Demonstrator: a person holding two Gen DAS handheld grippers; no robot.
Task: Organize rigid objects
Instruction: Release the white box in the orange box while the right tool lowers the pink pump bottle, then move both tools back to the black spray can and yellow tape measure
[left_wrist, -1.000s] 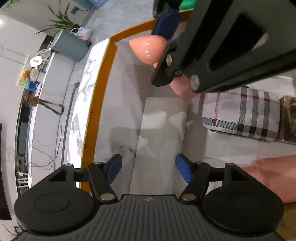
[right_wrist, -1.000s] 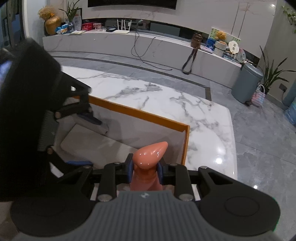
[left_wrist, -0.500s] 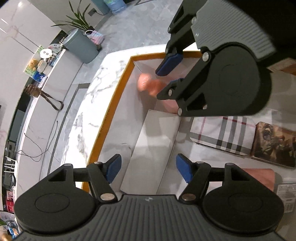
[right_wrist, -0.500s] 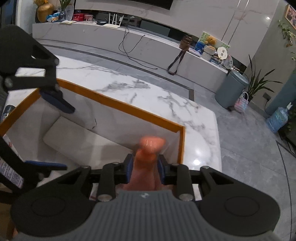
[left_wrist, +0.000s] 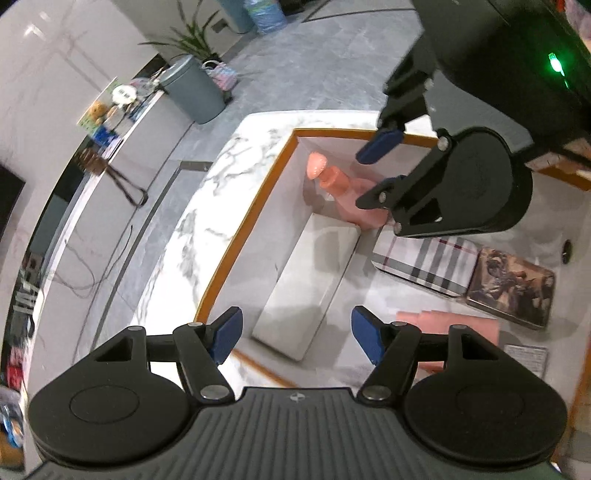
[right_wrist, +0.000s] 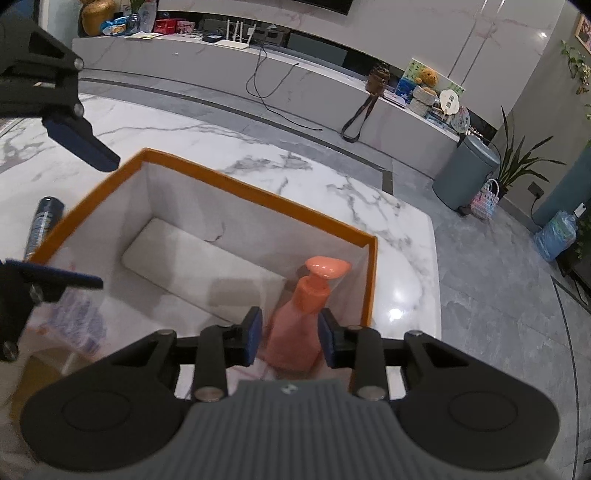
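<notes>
A pink pump bottle (right_wrist: 299, 325) stands upright in the far corner of an orange-rimmed box (right_wrist: 258, 195). My right gripper (right_wrist: 290, 336) straddles the bottle's body. Its jaws are opening, and a gap shows between the pads and the bottle. In the left wrist view the bottle (left_wrist: 332, 181) sits under the right gripper (left_wrist: 373, 171). My left gripper (left_wrist: 295, 336) hangs open and empty above a flat white box (left_wrist: 310, 280) that lies along the wall of the orange-rimmed box (left_wrist: 251, 229).
Inside the box lie a plaid case (left_wrist: 428, 262), a picture tin (left_wrist: 513, 288) and a flat pink item (left_wrist: 443, 325). A dark spray can (right_wrist: 42, 225) lies on the marble table outside the box. A grey bin (right_wrist: 461, 181) stands on the floor beyond.
The right gripper's pads have come off the pink bottle, which now stands in the box's corner. Both grippers have drawn up and back from the box, and the left one has rolled.
</notes>
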